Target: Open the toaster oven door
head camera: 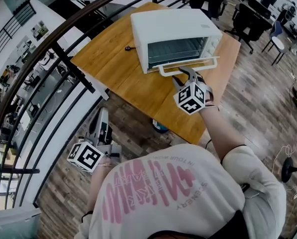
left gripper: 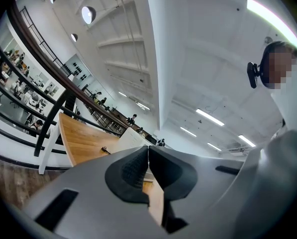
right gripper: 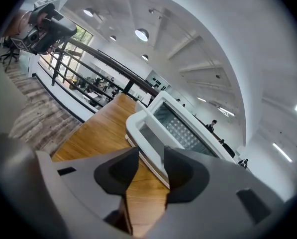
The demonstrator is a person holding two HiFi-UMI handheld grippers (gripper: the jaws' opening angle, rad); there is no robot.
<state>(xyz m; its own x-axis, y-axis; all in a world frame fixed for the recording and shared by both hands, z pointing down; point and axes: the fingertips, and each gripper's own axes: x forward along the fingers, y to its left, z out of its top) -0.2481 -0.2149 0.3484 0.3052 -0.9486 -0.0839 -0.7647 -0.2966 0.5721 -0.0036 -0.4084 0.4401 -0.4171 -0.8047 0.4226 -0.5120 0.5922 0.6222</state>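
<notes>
The white toaster oven (head camera: pixel 175 36) stands on the wooden table (head camera: pixel 113 63), its glass door (head camera: pixel 177 51) facing me. Its long white handle (head camera: pixel 188 66) juts out along the door's near edge. My right gripper (head camera: pixel 186 75) reaches the handle's middle from below. In the right gripper view the handle (right gripper: pixel 144 133) crosses just past the fingertips of the right gripper (right gripper: pixel 151 159). Its jaws stand apart, with bare wood showing between the pads. My left gripper (head camera: pixel 101 124) hangs low at the left over the floor. The left gripper (left gripper: pixel 148 156) has its pads together and holds nothing.
A dark curved railing (head camera: pixel 68 68) runs along the table's left side, with a drop to a lower floor beyond. A small dark object (head camera: pixel 129 48) lies on the table left of the oven. Office chairs (head camera: pixel 247 16) stand at the far right.
</notes>
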